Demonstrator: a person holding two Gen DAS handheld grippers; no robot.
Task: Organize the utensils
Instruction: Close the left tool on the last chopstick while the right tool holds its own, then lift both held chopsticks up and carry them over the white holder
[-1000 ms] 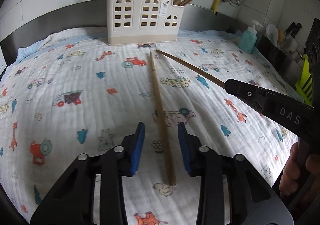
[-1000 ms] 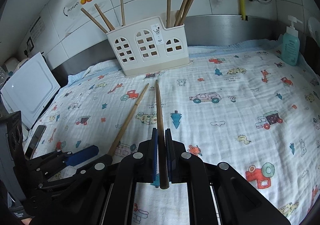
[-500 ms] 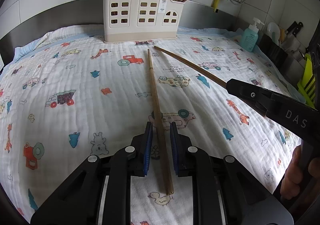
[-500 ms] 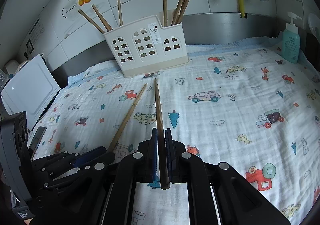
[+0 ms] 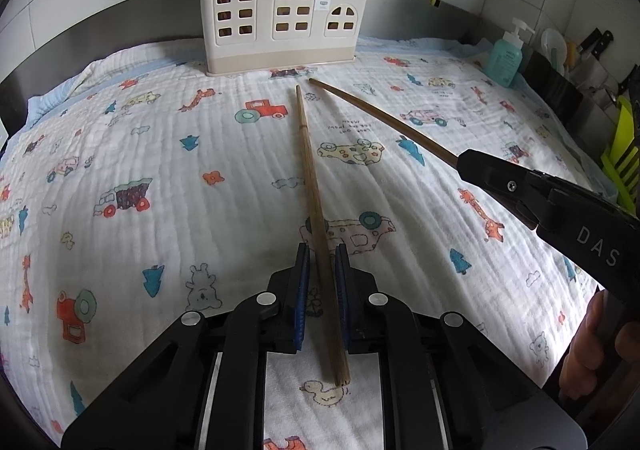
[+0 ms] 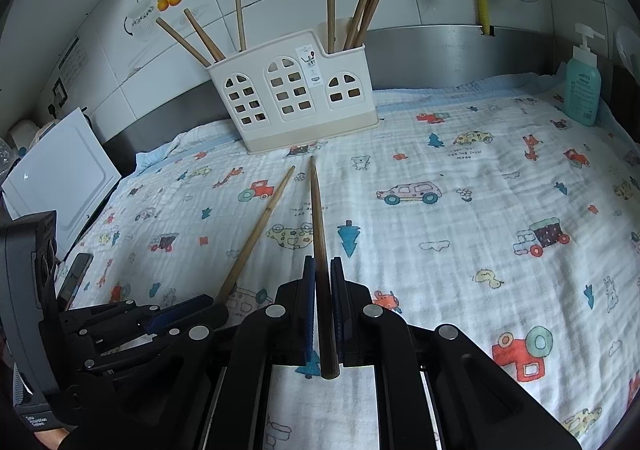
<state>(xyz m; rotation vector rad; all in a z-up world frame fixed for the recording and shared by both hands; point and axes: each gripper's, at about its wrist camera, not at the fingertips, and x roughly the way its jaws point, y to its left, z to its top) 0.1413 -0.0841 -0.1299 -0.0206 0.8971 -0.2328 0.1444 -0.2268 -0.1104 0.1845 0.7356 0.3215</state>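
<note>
A cream utensil holder (image 5: 280,10) (image 6: 294,94) with arched cut-outs stands at the back of the cloth and holds several wooden chopsticks. My left gripper (image 5: 322,254) is shut on a light wooden chopstick (image 5: 310,178) that points toward the holder; it shows in the right wrist view (image 6: 260,230). My right gripper (image 6: 322,264) is shut on a darker chopstick (image 6: 316,210), also seen in the left wrist view (image 5: 380,116), its tip close to the holder's base. Both chopsticks lie low over the cloth, tips near each other.
A white cloth with cartoon prints (image 5: 160,170) covers the counter. A teal soap bottle (image 6: 582,88) stands at the back right. A white board (image 6: 56,178) and a phone (image 6: 74,280) lie at the left edge. Knives and a green rack (image 5: 624,154) sit at the right.
My left gripper has closed from wide open onto the light chopstick and moved forward toward the holder. The right gripper has kept its hold on the dark chopstick and crept forward.
</note>
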